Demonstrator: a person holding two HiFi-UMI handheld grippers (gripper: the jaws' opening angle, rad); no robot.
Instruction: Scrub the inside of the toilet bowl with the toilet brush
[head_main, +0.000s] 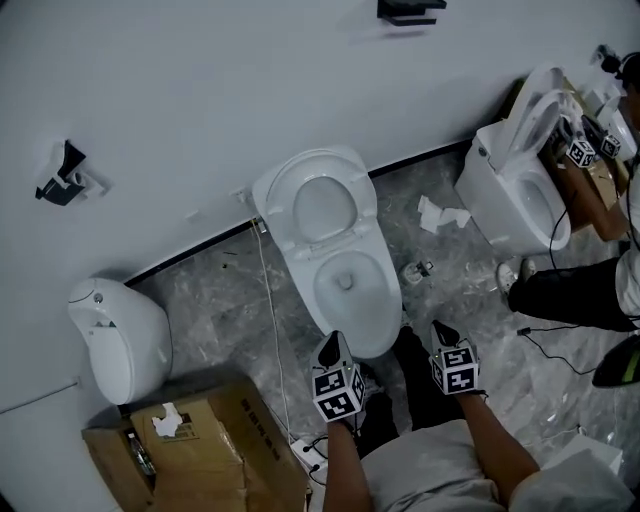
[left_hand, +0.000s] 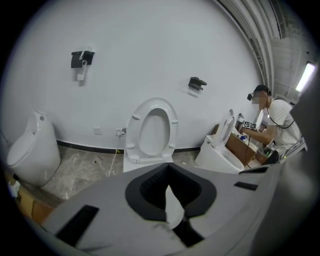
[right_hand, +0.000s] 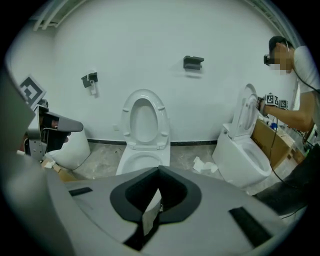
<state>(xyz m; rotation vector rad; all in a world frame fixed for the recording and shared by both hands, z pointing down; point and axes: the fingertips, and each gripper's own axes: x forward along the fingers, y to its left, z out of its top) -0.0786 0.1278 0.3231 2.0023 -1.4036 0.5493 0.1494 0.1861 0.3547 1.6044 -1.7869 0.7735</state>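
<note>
The white toilet (head_main: 383, 290) stands against the wall, its seat and lid (head_main: 318, 205) raised, and the bowl is bare inside. No toilet brush shows in any view. My left gripper (head_main: 335, 342) hovers at the bowl's near left edge. My right gripper (head_main: 439, 329) hangs just off the bowl's near right side. Both are shut with nothing between their jaws. In the left gripper view the raised lid (left_hand: 152, 131) lies straight ahead of the left gripper (left_hand: 167, 169). In the right gripper view the bowl (right_hand: 142, 161) sits just past the right gripper (right_hand: 159, 171).
A white urinal (head_main: 115, 335) lies at the left beside an open cardboard box (head_main: 200, 445). A thin cable (head_main: 272, 330) runs along the floor left of the toilet. Crumpled paper (head_main: 440, 215) lies to its right. Another person works at a second toilet (head_main: 515, 185) at far right.
</note>
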